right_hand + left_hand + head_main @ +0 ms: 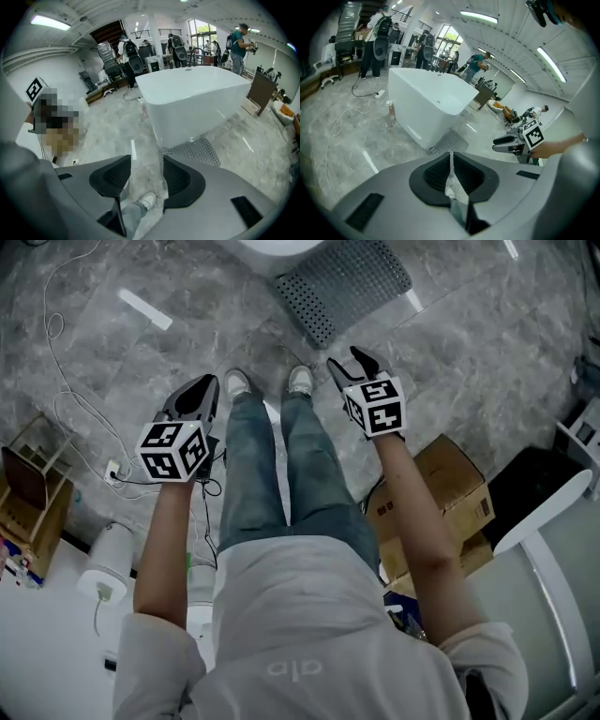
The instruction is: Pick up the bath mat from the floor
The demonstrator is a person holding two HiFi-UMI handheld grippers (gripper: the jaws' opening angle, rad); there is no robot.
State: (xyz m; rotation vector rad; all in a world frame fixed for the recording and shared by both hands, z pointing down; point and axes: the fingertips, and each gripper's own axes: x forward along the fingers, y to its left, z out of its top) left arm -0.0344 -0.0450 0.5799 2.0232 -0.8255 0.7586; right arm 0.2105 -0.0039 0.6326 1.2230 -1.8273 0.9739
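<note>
Lying flat on the grey marble floor [469, 343], the grey perforated rubber bath mat [342, 287] touches the white bathtub [192, 98]. Left gripper [202, 388] clenched shut, empty. Right gripper [345, 360] released, jaws apart, nothing between. Both held above the floor, clear of the mat.

Open work hall with a mock bathroom: white bathtub [197, 101] ahead of right gripper [147, 164], marble floor [108, 126] beneath it, strip lights [47, 22] overhead, people [239, 42] beyond tub, cardboard boxes [459, 493] behind.
</note>
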